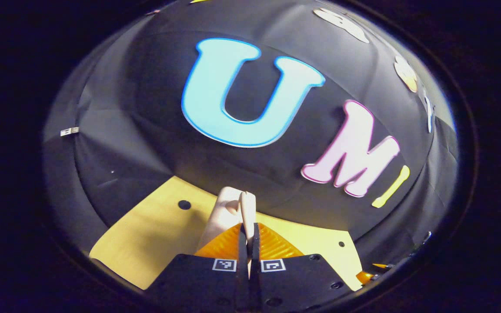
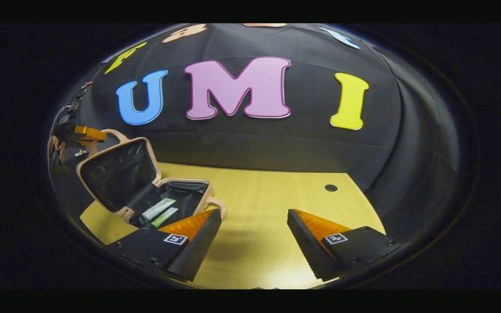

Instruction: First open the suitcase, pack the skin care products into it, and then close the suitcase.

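Note:
A small pink suitcase (image 2: 122, 213) lies open at the table's left in the right gripper view. Its dark-lined lid (image 2: 118, 174) stands upright. Two skin care tubes lie in the base, a white one (image 2: 158, 208) and a green one (image 2: 165, 216). My left gripper (image 2: 81, 134) is at the lid's top edge, held by a hand. In the left gripper view my left gripper (image 1: 249, 228) is shut on a thin pink part of the suitcase lid (image 1: 226, 208). My right gripper (image 2: 255, 221) hovers open over bare table, right of the suitcase, with nothing between its fingers.
The light wooden table (image 2: 268, 191) runs back to the black cloth wall. A round cable hole (image 2: 331, 188) sits near its far right corner, and another hole (image 1: 184, 204) lies beside the lid in the left gripper view.

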Tool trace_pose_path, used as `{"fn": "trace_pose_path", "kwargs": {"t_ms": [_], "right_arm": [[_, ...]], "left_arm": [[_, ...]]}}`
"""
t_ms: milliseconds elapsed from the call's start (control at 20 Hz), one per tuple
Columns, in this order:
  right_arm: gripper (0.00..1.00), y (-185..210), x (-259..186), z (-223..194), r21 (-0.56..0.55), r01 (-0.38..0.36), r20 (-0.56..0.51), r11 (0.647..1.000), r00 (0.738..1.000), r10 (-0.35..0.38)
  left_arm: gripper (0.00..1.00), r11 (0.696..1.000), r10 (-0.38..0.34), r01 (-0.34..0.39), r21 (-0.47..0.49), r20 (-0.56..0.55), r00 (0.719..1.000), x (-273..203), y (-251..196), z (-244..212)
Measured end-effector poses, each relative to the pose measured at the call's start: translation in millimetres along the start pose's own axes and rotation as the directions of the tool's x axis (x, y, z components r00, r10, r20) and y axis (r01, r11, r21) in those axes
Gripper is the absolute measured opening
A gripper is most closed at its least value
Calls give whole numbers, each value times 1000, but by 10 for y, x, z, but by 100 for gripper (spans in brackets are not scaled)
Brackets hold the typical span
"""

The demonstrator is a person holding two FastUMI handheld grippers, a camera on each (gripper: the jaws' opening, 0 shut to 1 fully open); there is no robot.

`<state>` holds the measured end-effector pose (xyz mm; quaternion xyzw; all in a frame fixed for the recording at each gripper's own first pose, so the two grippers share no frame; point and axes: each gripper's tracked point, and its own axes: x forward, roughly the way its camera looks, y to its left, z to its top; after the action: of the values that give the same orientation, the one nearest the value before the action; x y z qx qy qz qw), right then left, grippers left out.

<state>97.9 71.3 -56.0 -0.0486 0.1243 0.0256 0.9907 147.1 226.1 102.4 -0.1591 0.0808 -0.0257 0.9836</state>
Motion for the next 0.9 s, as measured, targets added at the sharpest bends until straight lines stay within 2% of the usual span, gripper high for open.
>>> {"fn": "trace_pose_path", "kwargs": {"t_ms": [150,250,350,450,550,650,750,800,850,900], "right_arm": [[97,-283,-69,13,25,2,-6,1000,1000,-1],[97,-435,-154,59,56,-7,2,998,1000,7],[97,-537,-231,94,53,-27,10,998,1000,26],[97,-711,-352,139,-1,-22,31,1000,999,22],[97,-802,-456,166,-10,-20,45,1000,999,20],[97,-848,-489,139,19,-12,39,1000,999,11],[97,-878,-542,142,49,2,37,999,999,-3],[97,-874,-573,161,60,5,42,998,999,-8],[97,-855,-608,184,68,6,47,998,999,-9],[97,-823,-649,202,73,2,57,997,998,-6]], "left_arm": [[6,997,-68,69,24,-50,996,263,-913,-602],[6,993,-98,104,47,-129,987,442,-1285,-1147],[6,992,-73,91,83,-199,977,653,-1396,-1627],[6,990,-35,71,123,-274,961,839,-1372,-1863],[7,985,19,37,169,-318,948,841,-1333,-1878],[13,985,24,31,167,-319,947,782,-1380,-1756],[27,989,-2,44,142,-282,960,662,-1459,-1606],[49,988,-11,49,144,-254,967,558,-1491,-1557],[56,987,-18,52,152,-218,976,445,-1519,-1449],[75,984,-15,45,173,-169,985,326,-1514,-1294]]}}
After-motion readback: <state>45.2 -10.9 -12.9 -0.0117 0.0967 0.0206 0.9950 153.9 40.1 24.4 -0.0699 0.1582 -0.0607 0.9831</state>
